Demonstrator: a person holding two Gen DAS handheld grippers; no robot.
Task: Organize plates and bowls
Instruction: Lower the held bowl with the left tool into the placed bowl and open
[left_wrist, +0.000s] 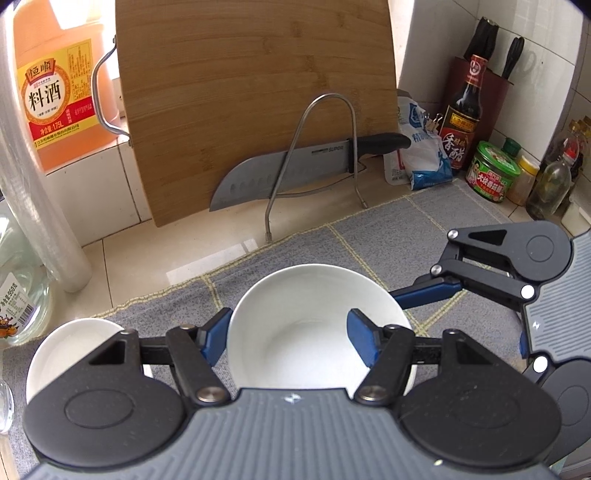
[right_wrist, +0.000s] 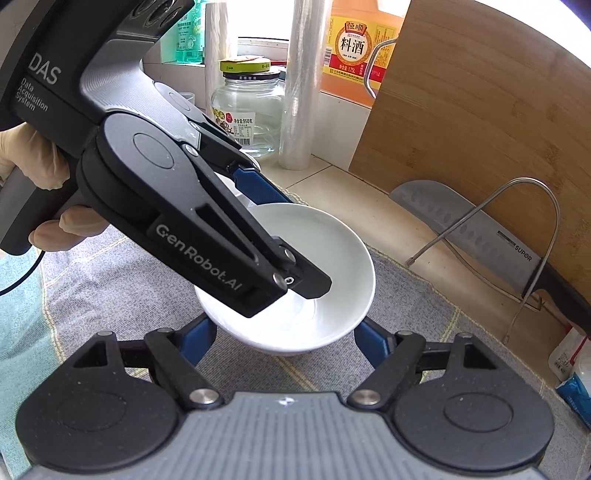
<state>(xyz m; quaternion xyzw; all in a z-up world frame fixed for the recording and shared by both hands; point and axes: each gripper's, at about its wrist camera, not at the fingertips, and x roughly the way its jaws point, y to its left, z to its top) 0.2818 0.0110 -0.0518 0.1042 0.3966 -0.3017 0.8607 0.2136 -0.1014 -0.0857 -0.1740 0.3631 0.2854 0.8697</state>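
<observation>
The left gripper (left_wrist: 286, 338) had its blue fingers (left_wrist: 364, 341) clamped on the rim of a deep white ceramic bowl (left_wrist: 295, 332), one finger outside the wall and one inside. The bowl sat over a grey checked cloth mat (left_wrist: 388, 229) on the tiled counter (left_wrist: 129, 266), with a second shallow white bowl (left_wrist: 62, 350) just to its left. The right gripper (right_wrist: 284, 343) also gripped the deep white bowl, its blue fingers (right_wrist: 373, 343) pressed against the outer sides. Behind stood a bamboo cutting board (left_wrist: 251, 92) leaning on the wall, a grey kitchen knife (left_wrist: 280, 173) in a wire rack (left_wrist: 317, 158), and an orange cooking-wine bottle (left_wrist: 55, 96).
</observation>
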